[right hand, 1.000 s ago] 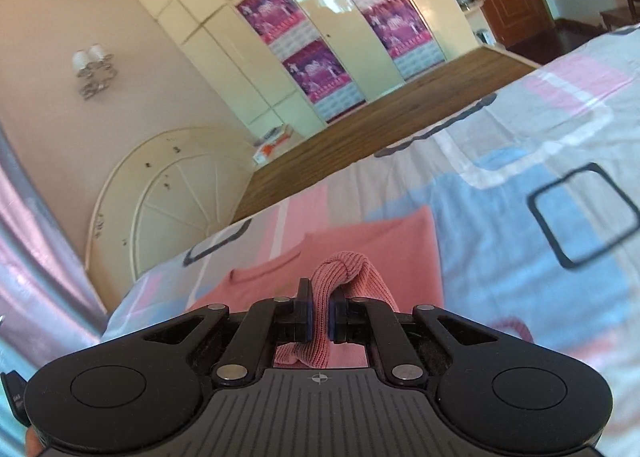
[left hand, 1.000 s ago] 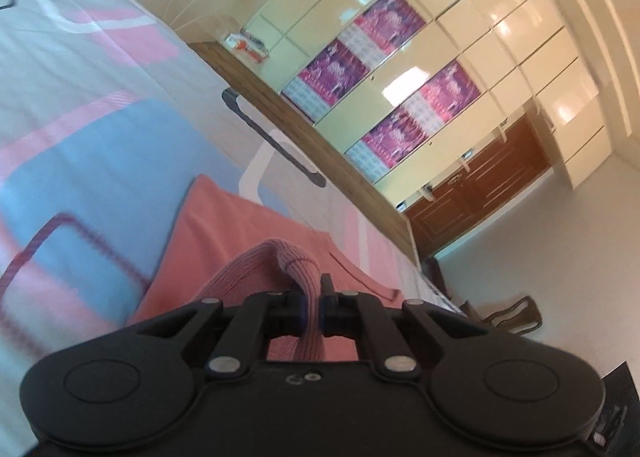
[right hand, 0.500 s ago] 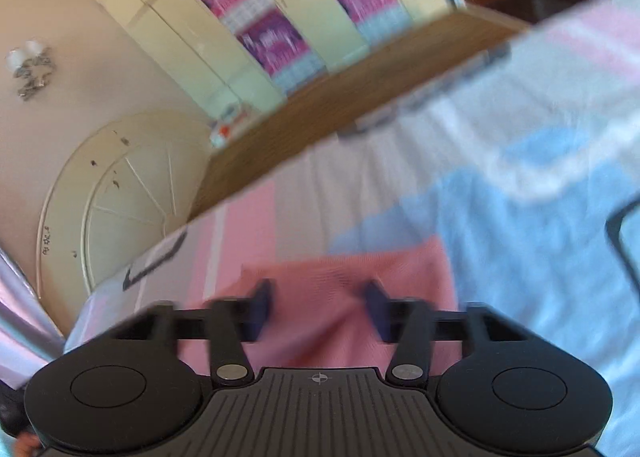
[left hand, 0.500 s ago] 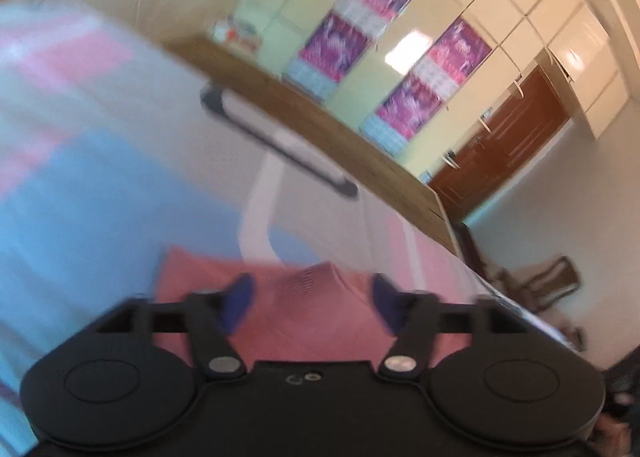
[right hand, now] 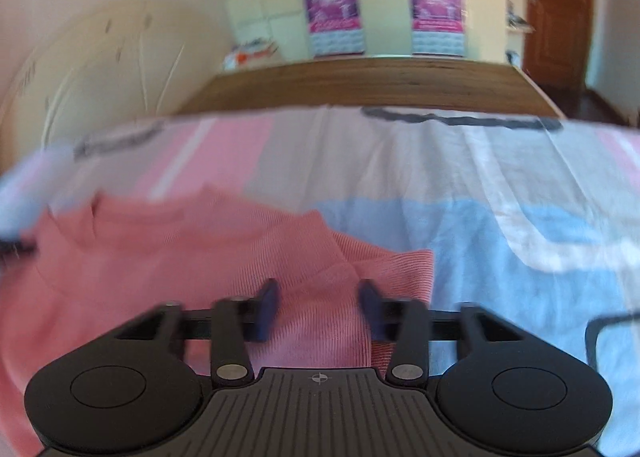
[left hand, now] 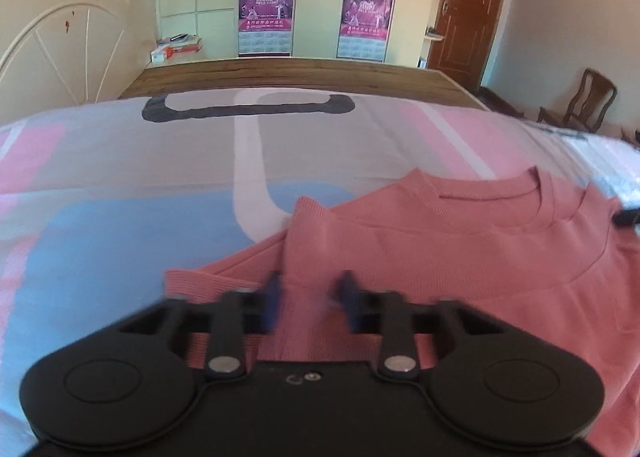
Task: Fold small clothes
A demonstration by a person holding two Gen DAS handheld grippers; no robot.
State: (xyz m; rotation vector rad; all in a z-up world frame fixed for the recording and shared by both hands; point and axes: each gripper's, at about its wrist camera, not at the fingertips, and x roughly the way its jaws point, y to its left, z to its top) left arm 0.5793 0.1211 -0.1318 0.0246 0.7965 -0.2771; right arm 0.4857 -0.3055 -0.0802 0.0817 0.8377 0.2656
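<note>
The pink knit top (left hand: 460, 253) is seen lying flat on the patterned bed sheet (left hand: 120, 185), with both sleeves folded in over the body. In the left wrist view the garment fills the area from 3 to 6 o'clock; the ribbed neckline (left hand: 492, 197) sits toward 2 o'clock, and a ribbed cuff (left hand: 196, 281) juts out at about 8 o'clock of the garment. In the right wrist view the top (right hand: 160, 265) occupies 7 to 10 o'clock, its folded sleeve edge ending near centre.

Left gripper (left hand: 310, 301): the blue fingertips (left hand: 273, 299) are blurred and stand apart over the fabric. The jaws have just been closing. Pink cloth lies in the gap below them, but no pinch on it is visible; the tool is recorded as released.

Right gripper (right hand: 320, 307): the fingertips (right hand: 267, 307) are parted somewhat wider, above the folded sleeve. The jaws have likewise just been closing, with cloth beneath the gap and nothing clamped.

Background, left wrist view: a wooden bed end (left hand: 304, 75) at 12 o'clock, cream wardrobe doors with purple calendar posters (left hand: 266, 1), a brown door (left hand: 472, 5) at 1 o'clock, a wooden chair (left hand: 580, 101) at 3 o'clock, a white arched headboard frame (left hand: 60, 41) at 10 o'clock. The right wrist view is motion-blurred.
</note>
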